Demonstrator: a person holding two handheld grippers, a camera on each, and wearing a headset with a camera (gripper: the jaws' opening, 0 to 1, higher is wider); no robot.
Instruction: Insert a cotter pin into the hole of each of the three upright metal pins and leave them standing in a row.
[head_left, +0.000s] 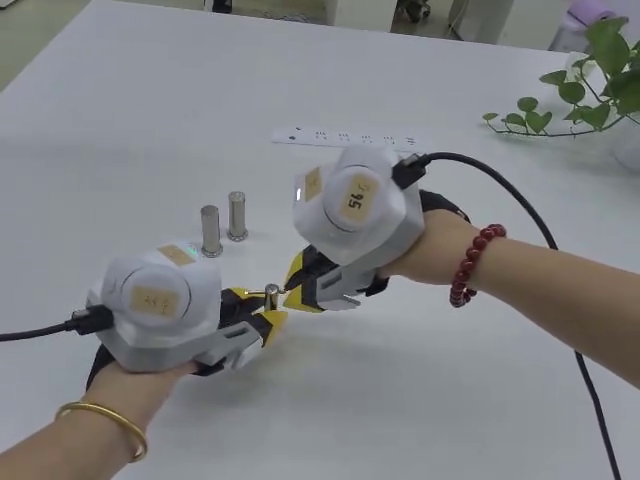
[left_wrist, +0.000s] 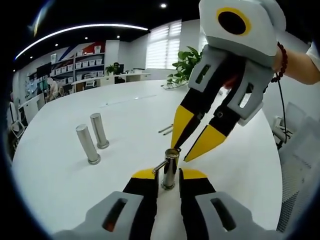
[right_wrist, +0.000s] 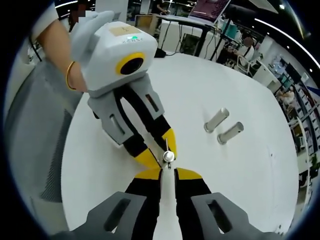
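Left gripper (left_wrist: 169, 174): jaws closed on an upright metal pin (left_wrist: 170, 162) low on its shaft, mid-desk toward the near edge. Cotter pin (left_wrist: 159, 166) juts sideways from its head. Right gripper (right_wrist: 168, 173): jaws nearly together, tips at that head; grip unclear. Two more pins (left_wrist: 88, 145) stand side by side nearby. Power strip (head_left: 345, 137) lies toward the desk's (head_left: 150, 120) far edge.

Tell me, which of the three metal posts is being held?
The metal pin clamped in the left gripper, with a cotter pin jutting from its side. The other two pins stand free, side by side, on the table.
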